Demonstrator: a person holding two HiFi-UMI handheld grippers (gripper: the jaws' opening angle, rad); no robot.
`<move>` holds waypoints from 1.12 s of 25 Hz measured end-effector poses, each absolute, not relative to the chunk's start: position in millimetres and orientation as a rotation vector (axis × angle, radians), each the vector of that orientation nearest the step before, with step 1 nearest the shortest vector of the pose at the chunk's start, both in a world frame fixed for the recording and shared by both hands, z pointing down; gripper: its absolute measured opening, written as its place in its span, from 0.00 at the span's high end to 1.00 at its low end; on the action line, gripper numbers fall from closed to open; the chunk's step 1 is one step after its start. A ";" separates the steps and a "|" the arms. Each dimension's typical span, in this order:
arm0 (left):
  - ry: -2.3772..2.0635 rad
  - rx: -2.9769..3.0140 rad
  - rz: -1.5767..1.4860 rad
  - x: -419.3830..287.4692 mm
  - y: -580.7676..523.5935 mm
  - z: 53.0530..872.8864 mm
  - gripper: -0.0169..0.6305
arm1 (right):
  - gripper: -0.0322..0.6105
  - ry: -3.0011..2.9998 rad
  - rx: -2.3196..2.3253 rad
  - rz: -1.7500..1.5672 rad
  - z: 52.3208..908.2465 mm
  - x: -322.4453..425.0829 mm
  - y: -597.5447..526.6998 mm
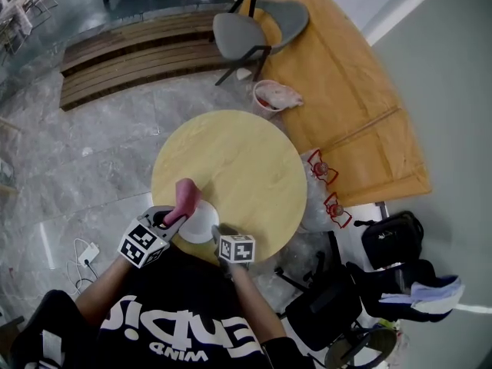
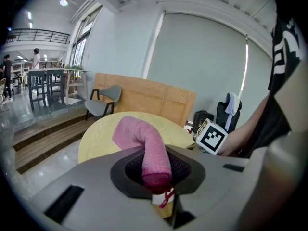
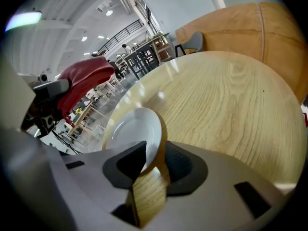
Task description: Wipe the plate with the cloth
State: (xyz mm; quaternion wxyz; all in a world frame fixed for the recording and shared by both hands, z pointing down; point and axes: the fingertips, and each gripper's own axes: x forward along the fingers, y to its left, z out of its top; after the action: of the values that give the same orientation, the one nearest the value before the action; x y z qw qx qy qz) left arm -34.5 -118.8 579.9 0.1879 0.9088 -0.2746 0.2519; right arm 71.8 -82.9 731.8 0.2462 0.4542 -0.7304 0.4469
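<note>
Left gripper (image 2: 156,176) is clamped down on one end of the pink cloth (image 2: 143,143), and the rest of it sticks out past the jaws in a fat roll. Right gripper (image 3: 151,159) has its jaws pinched on the near rim of the white plate (image 3: 134,131), which looks tipped up a bit rather than lying flat on the round wooden table (image 3: 226,105). I can't tell if its far edge is resting on the wood. From the head view both tools sit at the near edge of the table, with the plate (image 1: 201,224) between them and the cloth (image 1: 186,196) hanging just off its far-left rim. From the right gripper view there's a gap between cloth and plate, so I'd say no contact yet. So progress-wise: both things are picked up and lined up, but the actual wiping looks like it hasn't started, or is between passes. The plate face looks clean white already, tbh. What's left is bringing the cloth onto the dish and rubbing it around.
</note>
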 end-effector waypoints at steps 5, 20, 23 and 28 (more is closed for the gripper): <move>-0.695 2.517 0.712 -18.2 -115.5 584.5 0.89 | 0.76 -1.984 1.217 1.217 733.9 68.5 -79.0; -0.431 2.446 0.818 36.4 -99.0 644.3 0.89 | 0.81 -1.967 1.258 1.279 738.6 69.9 -77.3; -0.375 2.445 0.885 45.4 -91.9 654.0 0.89 | 0.82 -1.963 1.274 1.291 737.3 71.6 -77.5; -0.298 2.413 0.940 58.3 -81.3 672.0 0.89 | 0.83 -1.961 1.289 1.302 737.0 72.8 -77.7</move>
State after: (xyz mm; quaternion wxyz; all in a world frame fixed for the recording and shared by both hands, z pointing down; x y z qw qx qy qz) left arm 58.3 -81.3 672.0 0.2643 0.8928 -0.1103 0.3478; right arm 72.8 -77.7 737.0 0.2268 0.4677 -0.7117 0.4726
